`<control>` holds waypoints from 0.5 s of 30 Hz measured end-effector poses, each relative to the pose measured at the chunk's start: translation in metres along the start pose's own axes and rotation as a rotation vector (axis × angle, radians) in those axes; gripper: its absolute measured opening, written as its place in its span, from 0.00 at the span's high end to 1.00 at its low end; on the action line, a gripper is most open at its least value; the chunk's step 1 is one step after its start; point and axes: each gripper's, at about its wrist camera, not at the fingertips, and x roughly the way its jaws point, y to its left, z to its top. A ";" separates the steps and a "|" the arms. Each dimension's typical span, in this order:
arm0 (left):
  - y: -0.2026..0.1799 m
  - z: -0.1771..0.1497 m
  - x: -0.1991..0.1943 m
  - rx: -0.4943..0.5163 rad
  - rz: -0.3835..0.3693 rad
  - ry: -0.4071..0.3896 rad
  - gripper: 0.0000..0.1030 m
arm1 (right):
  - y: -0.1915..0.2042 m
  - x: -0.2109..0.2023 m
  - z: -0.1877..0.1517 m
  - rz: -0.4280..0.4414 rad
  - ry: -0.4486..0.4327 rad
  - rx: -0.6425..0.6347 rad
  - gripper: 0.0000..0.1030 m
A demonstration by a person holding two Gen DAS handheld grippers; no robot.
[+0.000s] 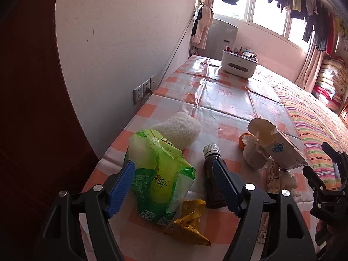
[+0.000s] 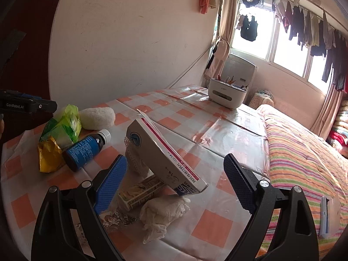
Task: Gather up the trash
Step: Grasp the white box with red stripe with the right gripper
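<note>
The left hand-held gripper [image 1: 174, 187] hangs wide open and empty over the green bag [image 1: 161, 178] and brown bottle [image 1: 214, 178], while the right hand-held gripper [image 2: 176, 184] is equally spread, holding nothing, around the tilted box [image 2: 165, 156]. All the trash sits clustered at the near end of the worktop [image 2: 217, 221]. The box leans on a wrapper [image 2: 141, 192] and tissue [image 2: 163, 211], so a clumsy close could likely tip it, and the left fingers [image 1: 224, 187] might knock the bottle rolling.
</note>
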 end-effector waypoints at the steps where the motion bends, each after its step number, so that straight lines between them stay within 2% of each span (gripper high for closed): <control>1: 0.003 0.001 0.005 -0.009 -0.019 0.022 0.30 | 0.001 0.006 0.002 0.002 0.007 -0.019 0.08; 3: 0.005 0.001 0.013 -0.008 -0.034 0.058 0.30 | 0.004 0.018 0.003 0.008 0.025 -0.051 0.07; 9: -0.001 0.003 0.034 0.045 -0.005 0.112 0.30 | 0.008 0.056 0.002 -0.027 0.107 -0.133 0.07; 11: -0.002 0.003 0.042 0.050 -0.004 0.139 0.30 | 0.009 0.065 -0.001 -0.013 0.143 -0.143 0.07; 12: -0.002 0.003 0.047 0.050 -0.003 0.156 0.30 | 0.009 0.067 -0.003 -0.001 0.153 -0.138 0.10; 14: -0.001 0.003 0.054 0.046 0.010 0.180 0.30 | 0.011 0.071 -0.005 0.019 0.181 -0.128 0.27; 15: 0.000 0.002 0.057 0.045 0.017 0.187 0.30 | 0.012 0.072 -0.006 0.023 0.189 -0.132 0.41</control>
